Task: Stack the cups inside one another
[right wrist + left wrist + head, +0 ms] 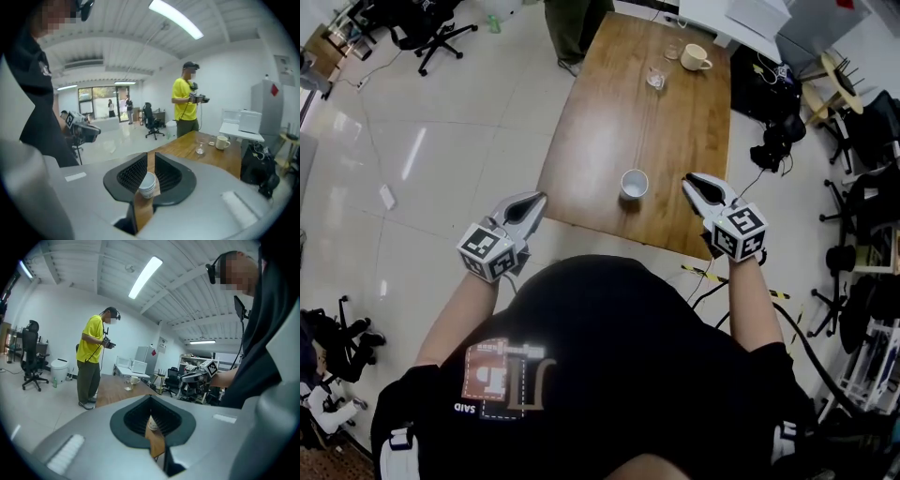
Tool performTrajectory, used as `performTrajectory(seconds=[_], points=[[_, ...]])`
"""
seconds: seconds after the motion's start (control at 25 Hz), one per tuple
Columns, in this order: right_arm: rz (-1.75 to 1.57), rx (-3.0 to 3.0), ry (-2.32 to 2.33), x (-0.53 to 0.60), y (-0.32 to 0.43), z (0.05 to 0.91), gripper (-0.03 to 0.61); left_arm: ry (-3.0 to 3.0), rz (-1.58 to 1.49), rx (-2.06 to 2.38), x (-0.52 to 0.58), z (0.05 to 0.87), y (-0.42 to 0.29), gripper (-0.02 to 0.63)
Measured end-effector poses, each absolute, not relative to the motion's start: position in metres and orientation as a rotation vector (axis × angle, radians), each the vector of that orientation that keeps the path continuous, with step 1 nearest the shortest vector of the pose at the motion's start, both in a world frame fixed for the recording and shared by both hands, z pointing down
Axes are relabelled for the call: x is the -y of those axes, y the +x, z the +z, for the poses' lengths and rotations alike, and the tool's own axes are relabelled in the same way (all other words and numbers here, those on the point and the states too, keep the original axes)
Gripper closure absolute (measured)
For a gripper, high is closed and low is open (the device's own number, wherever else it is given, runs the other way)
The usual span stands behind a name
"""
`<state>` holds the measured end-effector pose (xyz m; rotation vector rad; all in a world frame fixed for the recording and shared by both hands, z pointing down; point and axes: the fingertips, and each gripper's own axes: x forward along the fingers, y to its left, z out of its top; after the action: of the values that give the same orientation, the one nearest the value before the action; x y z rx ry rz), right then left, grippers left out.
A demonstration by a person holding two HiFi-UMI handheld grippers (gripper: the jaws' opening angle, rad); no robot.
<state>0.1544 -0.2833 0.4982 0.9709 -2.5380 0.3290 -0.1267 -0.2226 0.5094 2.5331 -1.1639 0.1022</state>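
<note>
I saw the nested white paper cups [634,183] standing upright on the wooden table [600,112] near its front edge, between my two grippers and apart from both. My left gripper [536,199] was clenched on nothing. My right gripper [697,184] was closing, its jaws a little apart with nothing between them.

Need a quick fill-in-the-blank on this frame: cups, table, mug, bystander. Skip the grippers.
1. The stacked white cups stand on a ____ table.
2. In the head view, the handle of the cream mug points ____.
3. The person standing at the table's far end wears a ____ shirt.
Missing words: wooden; right; yellow.
</note>
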Motion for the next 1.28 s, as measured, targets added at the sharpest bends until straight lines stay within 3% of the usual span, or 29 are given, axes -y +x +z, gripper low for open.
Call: performTrajectory(seconds=[0.36,0.56,1.28], points=[[0.587,2.414,1.51,0.235,0.263,0.554,0.565,2.59,0.062,1.064,0.252,0.496,-0.084,0.612],[0.659,2.357,1.477,0.208,0.267,0.585,0.565,2.608,0.076,1.026,0.261,0.493,-0.067,0.612],[0.575,2.542,1.305,0.237,0.287,0.556,0.565,2.574,0.156,1.175,0.236,0.475,-0.037,0.612]])
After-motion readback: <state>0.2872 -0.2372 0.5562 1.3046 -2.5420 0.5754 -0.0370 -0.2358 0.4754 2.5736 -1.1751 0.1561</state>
